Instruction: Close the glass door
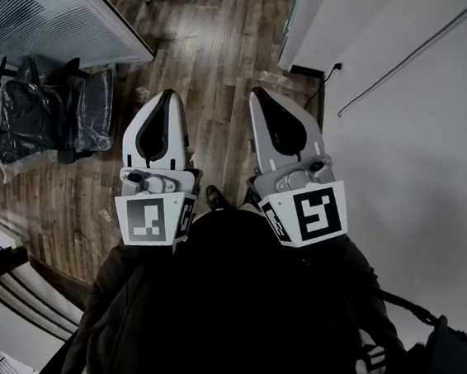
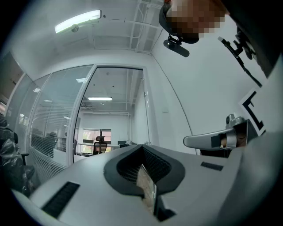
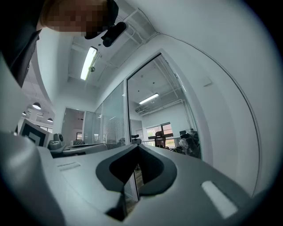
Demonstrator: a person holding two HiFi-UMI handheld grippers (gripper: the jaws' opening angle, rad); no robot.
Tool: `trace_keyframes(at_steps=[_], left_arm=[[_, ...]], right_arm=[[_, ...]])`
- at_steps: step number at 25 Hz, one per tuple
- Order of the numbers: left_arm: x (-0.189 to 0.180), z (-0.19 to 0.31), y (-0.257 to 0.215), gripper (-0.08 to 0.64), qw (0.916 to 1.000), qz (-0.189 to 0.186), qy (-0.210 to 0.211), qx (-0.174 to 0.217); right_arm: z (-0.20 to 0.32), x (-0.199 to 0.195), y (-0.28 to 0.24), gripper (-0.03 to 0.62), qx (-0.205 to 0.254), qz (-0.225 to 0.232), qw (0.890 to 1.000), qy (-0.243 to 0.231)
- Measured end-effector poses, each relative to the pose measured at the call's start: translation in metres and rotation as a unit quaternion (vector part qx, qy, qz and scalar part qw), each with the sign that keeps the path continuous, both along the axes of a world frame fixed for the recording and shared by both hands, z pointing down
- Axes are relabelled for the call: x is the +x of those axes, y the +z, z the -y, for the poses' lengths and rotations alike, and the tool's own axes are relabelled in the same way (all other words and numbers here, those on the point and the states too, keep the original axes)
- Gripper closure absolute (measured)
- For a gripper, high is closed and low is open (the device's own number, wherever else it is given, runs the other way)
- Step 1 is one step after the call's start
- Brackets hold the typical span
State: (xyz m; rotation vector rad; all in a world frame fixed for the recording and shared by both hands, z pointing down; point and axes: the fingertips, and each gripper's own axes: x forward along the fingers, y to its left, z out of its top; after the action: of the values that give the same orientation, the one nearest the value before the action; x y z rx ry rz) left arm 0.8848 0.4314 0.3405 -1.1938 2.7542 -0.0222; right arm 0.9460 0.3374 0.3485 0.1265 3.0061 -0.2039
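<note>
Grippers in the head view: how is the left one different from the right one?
The left gripper points almost straight up the picture, while the right gripper leans over towards it. The left gripper hangs over the wooden floor near the wrapped chairs, but the right gripper is closer to the white wall. What they share: both are grey-white, shut, and hold nothing.

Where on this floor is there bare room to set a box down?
Bare wood floor runs ahead of the left hand-held gripper and right hand-held gripper, between the glass partition and the white wall. The left side is crowded with plastic-wrapped office chairs.
</note>
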Motion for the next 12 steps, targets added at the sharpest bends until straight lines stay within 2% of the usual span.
trace_keyframes(at_steps=[5,9,12], left_arm=[[0.000,0.008,-0.004,0.563,0.9998,0.006,0.004,0.016],[0.002,0.011,0.012,0.563,1.0000,-0.008,-0.003,0.001],[-0.019,0.012,0.018,0.563,0.9997,-0.010,-0.020,-0.006]], right_arm=[[0.006,-0.005,0.001,0.592,0.000,0.007,1.000,-0.006],[0.012,-0.008,0.016,0.589,-0.012,-0.009,1.000,-0.015],[0.015,-0.030,0.027,0.589,-0.014,-0.017,0.999,-0.028]])
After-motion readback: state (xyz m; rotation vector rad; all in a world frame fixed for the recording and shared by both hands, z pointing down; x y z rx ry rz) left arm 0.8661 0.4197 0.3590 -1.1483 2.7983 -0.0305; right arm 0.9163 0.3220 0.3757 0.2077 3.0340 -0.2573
